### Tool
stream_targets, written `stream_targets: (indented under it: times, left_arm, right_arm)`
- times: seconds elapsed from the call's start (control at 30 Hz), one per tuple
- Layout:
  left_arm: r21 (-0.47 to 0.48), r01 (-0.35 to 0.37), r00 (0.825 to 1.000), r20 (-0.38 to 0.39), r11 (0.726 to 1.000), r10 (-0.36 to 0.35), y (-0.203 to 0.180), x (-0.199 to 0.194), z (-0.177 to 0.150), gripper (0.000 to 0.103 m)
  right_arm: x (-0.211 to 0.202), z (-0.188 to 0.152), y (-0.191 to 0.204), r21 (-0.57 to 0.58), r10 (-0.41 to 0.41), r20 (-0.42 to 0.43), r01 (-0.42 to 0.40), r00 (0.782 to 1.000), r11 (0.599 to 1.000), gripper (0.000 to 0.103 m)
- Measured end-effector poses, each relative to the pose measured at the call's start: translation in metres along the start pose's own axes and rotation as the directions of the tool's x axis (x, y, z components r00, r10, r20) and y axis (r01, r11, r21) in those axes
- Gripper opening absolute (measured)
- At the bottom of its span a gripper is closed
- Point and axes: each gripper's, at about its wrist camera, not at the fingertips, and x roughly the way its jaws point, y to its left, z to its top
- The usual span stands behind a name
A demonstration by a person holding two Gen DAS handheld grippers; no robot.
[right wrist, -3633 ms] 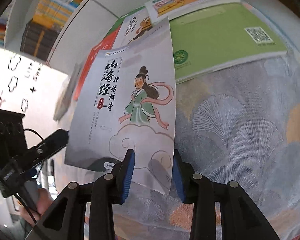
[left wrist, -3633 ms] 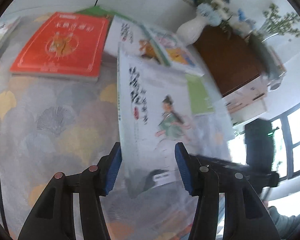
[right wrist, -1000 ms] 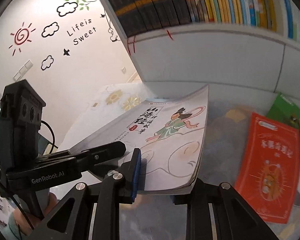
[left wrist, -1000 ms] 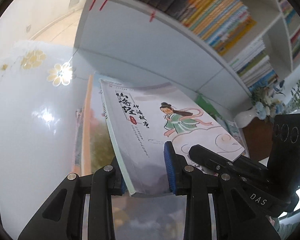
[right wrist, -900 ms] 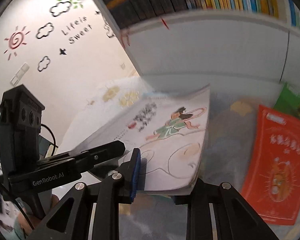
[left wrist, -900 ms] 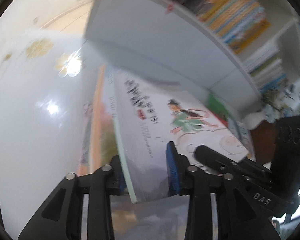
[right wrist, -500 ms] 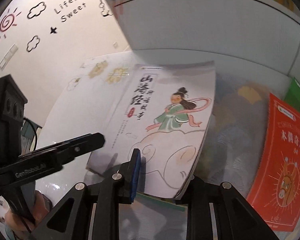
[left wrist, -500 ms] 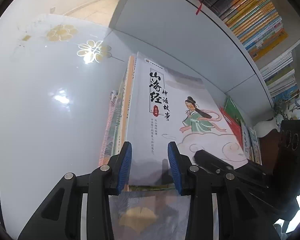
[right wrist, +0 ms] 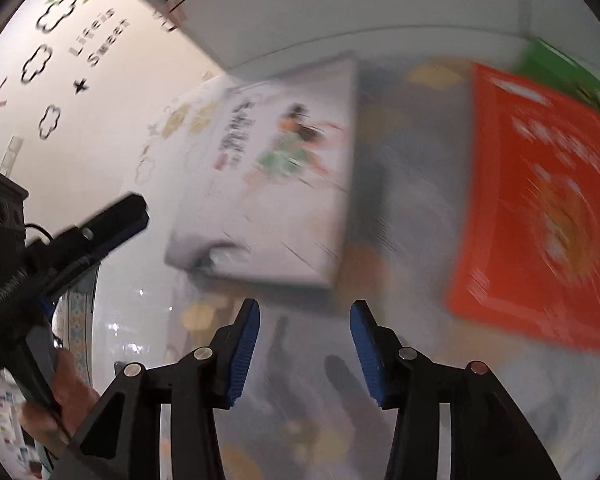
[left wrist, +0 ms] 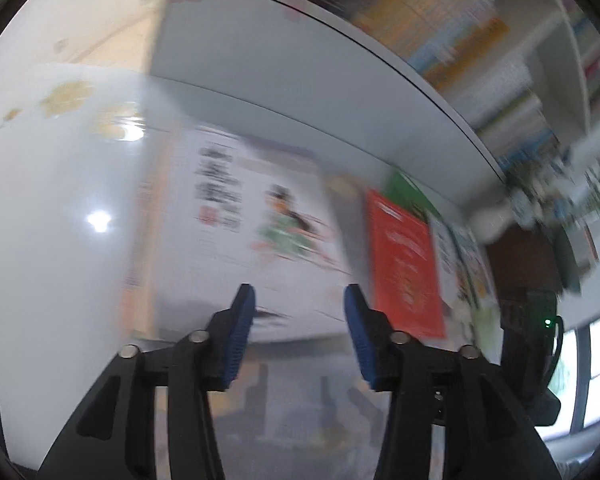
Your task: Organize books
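Observation:
The white book with the green-robed figure (left wrist: 236, 232) lies flat on top of a book stack at the left of the table; it also shows in the right wrist view (right wrist: 276, 184). My left gripper (left wrist: 298, 336) is open and empty, just short of the book's near edge. My right gripper (right wrist: 304, 344) is open and empty, below the stack's near corner. A red book (left wrist: 404, 264) lies flat to the right, also in the right wrist view (right wrist: 540, 208). Both views are motion-blurred.
A green book (left wrist: 408, 188) and more picture books (left wrist: 464, 256) lie beyond the red one. A white bookshelf (left wrist: 300, 76) full of books runs along the far table edge. A white vase (left wrist: 496, 220) stands on a brown cabinet at right. The left gripper appears in the right wrist view (right wrist: 80, 240).
Both grippers have let go of the white book, which now rests on the stack. Both have opened and pulled back, and the views have swung towards the red book.

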Motion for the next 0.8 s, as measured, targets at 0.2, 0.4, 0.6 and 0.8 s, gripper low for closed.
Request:
stream_targets:
  times: [0.2, 0.4, 0.6, 0.8]
  left_arm:
    - [0.194, 0.035, 0.999, -0.042, 0.980, -0.027, -0.087, 0.035, -0.009, 0.078]
    - [0.265, -0.015, 0.994, -0.100, 0.964, 0.043, -0.139, 0.087, -0.011, 0.078]
    - [0.212, -0.132, 0.977, -0.139, 0.968, 0.163, -0.140, 0.146, -0.009, 0.076]
    - [0.134, -0.212, 0.958, -0.168, 0.968, 0.233, -0.126, 0.174, -0.011, 0.073]
  right_arm:
    - [-0.060, -0.041, -0.066, 0.142, -0.075, 0.087, 0.062, 0.993, 0.988, 0.051]
    - [-0.104, -0.046, -0.132, 0.251, -0.157, 0.173, 0.110, 0.972, 0.962, 0.052]
    - [-0.111, -0.030, -0.168, 0.233, -0.216, 0.210, 0.166, 0.954, 0.958, 0.032]
    - [-0.085, -0.018, -0.189, 0.228, -0.227, 0.157, 0.189, 0.961, 0.955, 0.028]
